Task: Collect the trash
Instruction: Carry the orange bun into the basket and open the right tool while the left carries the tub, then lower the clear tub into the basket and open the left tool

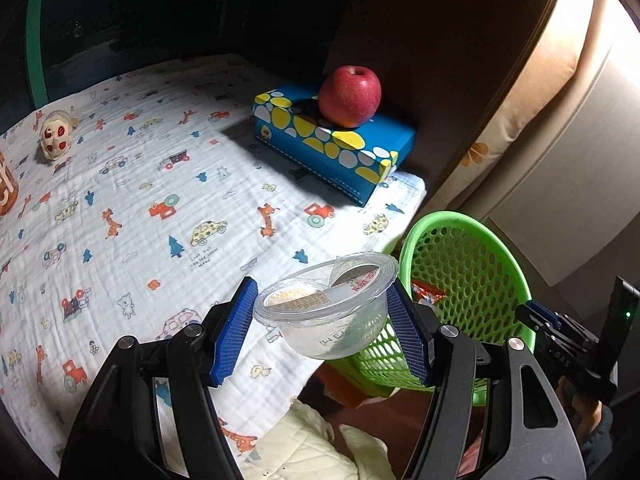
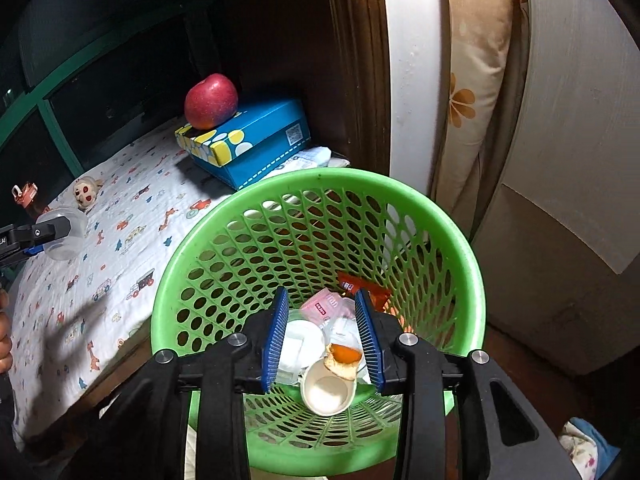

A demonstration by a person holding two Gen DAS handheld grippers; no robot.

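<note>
Left-wrist view: the left gripper (image 1: pixel 322 316) was clamped on a clear plastic cup (image 1: pixel 326 312), its blue pads (image 1: pixel 234 332) pressing the cup's two sides, with a partly peeled foil lid curled over the rim. The cup was held above the near edge of a white cloth (image 1: pixel 132 200) printed with cars, giraffes and trees. Just to the right, below the edge of the cloth, stood a green perforated basket (image 1: pixel 464 272) with a red wrapper visible inside. Farther back on the cloth lay a blue tissue box (image 1: pixel 340 148) patterned with yellow and white spots, and a red apple (image 1: pixel 349 96) rested on top of it. A small pale toy figure (image 1: pixel 56 140) lay at the far left of the cloth. The right gripper (image 1: pixel 532 316) appeared at the right margin beside the basket.

Right-wrist view: the right gripper (image 2: pixel 322 340) was positioned over the mouth of the green perforated basket (image 2: pixel 316 184), its blue pads (image 2: pixel 276 340) standing slightly apart. A scrap of orange peel (image 2: pixel 343 358) showed between them, close to the right pad; whether that pad touched it could not be told. Below, in the basket, lay a white cup (image 2: pixel 326 394), a pink packet (image 2: pixel 322 308), clear plastic containers and a red wrapper (image 2: pixel 362 286). The left gripper (image 2: pixel 60 236) with its clear cup (image 2: pixel 66 234) showed at the left margin, above the cloth.
</note>
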